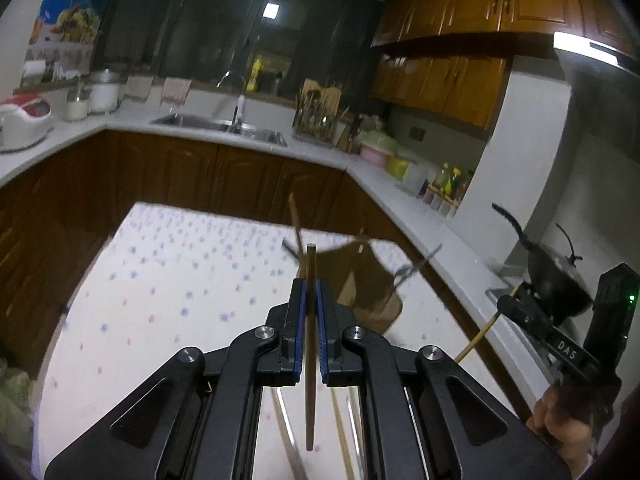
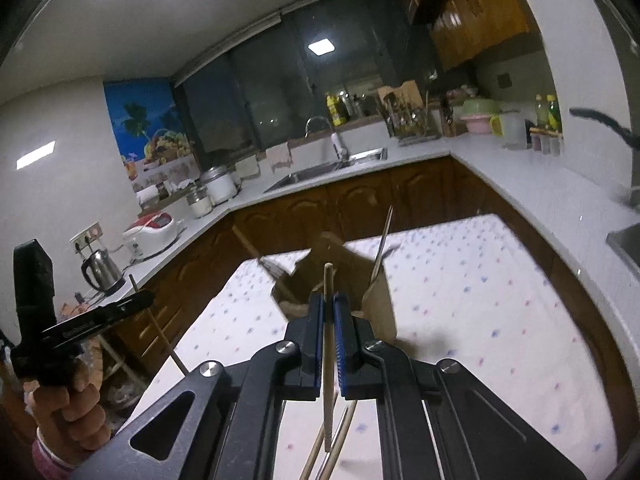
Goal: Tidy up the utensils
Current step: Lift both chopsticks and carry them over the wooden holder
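- Chopsticks, two in hand: the dark chopstick point(image 1: 310, 344) is sitting upright between the blue pads of the left tool point(image 1: 311, 292), which is clamped on it near mid-length; the pale chopstick point(image 2: 329, 344) is being gripped the same way by the right tool point(image 2: 329, 306), closed on the shaft.
- Both sticks are being held roughly vertical, tips up, probably so each can drop end-first into a narrow opening.
- Holder point(image 2: 340, 276): a brown wooden container, standing on the table point(image 2: 480, 300) just ahead of both tools, is already carrying several utensils that lean out at angles, among them a metal fork point(image 1: 416, 268) and thin sticks; it appears to be the sorting destination.
- Loose chopsticks point(image 2: 320, 452): a few more are lying on the flowered cloth beneath the right tool, apparently waiting their turn.
- Cross view: each tool is appearing at the edge of the other's camera, a hand point(image 2: 68, 416) wrapping the left tool's grip.
- Stage, as judged: carry under way, neither stick yet over the holder's mouth; blur is hiding its compartments.
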